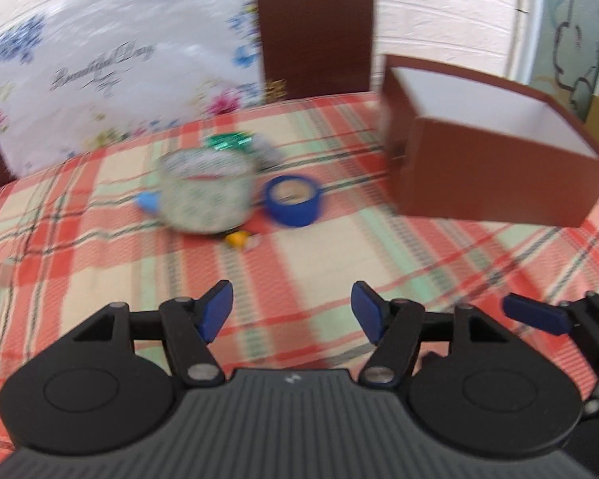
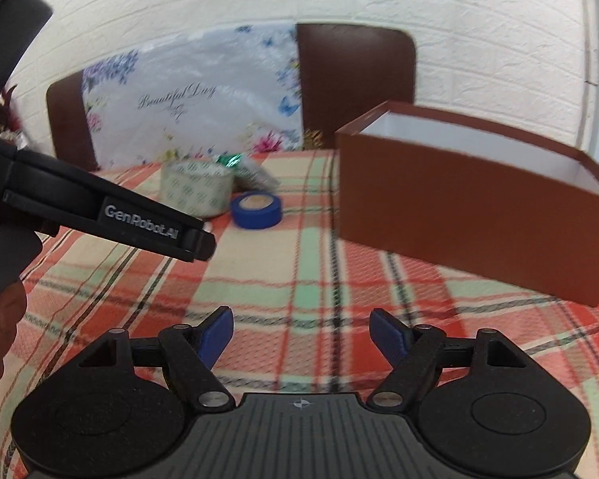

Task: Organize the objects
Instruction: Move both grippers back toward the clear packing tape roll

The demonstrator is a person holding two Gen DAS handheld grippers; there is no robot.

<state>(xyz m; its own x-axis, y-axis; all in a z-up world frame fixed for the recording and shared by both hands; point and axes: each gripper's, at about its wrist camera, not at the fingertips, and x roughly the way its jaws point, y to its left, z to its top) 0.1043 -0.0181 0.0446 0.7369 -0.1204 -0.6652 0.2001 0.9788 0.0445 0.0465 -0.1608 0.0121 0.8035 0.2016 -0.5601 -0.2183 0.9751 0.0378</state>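
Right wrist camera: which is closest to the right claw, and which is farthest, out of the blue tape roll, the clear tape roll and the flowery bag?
1. Blue tape roll: nearest to the right claw, just left of the brown box.
2. Clear tape roll: a bit farther, left of the blue one.
3. Flowery bag: farthest, propped against the chairs behind the table.

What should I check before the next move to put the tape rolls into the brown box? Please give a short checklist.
1. Left gripper open, nothing between its jaws: ok.
2. Right gripper open, nothing between its jaws: ok.
3. Brown box open on top, white inside: ok.
4. Box holds nothing yet: cannot tell, its floor is hidden.
5. Blue tape roll lies flat, free to grasp: ok.
6. Patterned tape roll clear of small items beside it: not ok.
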